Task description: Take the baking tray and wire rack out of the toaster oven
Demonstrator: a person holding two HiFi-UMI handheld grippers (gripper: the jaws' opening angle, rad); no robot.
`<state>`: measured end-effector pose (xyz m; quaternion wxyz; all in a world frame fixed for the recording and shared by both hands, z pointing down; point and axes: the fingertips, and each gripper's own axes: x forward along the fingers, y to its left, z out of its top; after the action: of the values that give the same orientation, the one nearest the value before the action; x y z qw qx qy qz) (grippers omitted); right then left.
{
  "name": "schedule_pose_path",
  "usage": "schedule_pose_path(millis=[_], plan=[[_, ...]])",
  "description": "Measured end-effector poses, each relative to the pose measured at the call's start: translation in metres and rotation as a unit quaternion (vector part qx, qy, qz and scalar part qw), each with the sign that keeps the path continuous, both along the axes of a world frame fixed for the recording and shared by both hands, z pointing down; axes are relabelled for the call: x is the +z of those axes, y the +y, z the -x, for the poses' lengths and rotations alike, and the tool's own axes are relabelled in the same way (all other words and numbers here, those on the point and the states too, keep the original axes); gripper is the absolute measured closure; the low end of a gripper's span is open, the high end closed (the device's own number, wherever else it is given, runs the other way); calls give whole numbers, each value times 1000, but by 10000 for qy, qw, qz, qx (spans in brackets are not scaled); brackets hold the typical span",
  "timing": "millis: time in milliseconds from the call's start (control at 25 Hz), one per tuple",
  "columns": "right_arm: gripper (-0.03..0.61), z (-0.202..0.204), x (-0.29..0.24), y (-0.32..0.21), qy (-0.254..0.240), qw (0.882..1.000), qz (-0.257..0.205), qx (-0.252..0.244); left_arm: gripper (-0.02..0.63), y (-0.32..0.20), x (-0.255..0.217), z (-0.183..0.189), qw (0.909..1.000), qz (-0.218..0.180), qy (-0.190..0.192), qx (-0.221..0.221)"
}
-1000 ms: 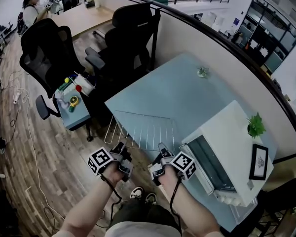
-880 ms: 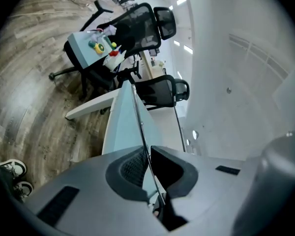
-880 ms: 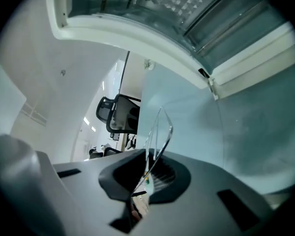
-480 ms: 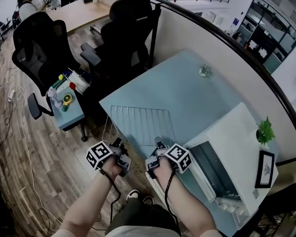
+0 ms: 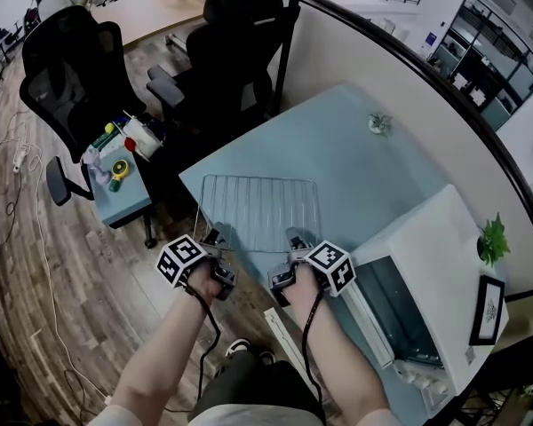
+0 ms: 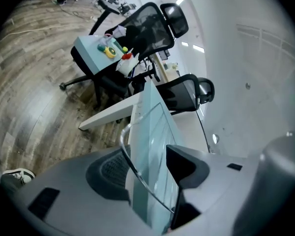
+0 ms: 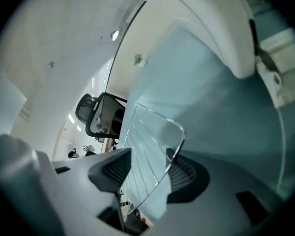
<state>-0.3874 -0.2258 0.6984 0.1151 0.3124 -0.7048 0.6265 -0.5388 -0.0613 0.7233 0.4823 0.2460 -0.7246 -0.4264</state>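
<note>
Found wire rack flat on table, left of toaster oven, long axis running left to right. Noted its near edge wire between jaws of left gripper at near-left corner and right gripper at near-right. Recorded both pairs released, just been opening, pads clear of wire. Judged equally near. Could not make out baking tray.

There are one wire rack, one toaster oven, two hand-held grippers, two chairs, two plants.
</note>
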Motion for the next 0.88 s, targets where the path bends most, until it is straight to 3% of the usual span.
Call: schedule_pose_path(millis=[120,240,480,680,880], plan=[[307,8,-5,-7,277,9980,-354,-440,364,-5,4,10,10000,-70,-28,13],[246,20,-9,-5,596,9917,-671,-926,362,-8,4,19,9999,-99,-64,-54],[81,30,-11,4,1166,9669,-1449,-1745,353,-4,2,39,9987,-250,86,-445],[50,24,-10,0,1435,9543,-1713,-1987,327,-8,-3,50,9992,-229,-62,-329],[21,12,-7,2,1782,9426,-1810,-2166,253,-10,-6,47,9997,151,-155,-142]])
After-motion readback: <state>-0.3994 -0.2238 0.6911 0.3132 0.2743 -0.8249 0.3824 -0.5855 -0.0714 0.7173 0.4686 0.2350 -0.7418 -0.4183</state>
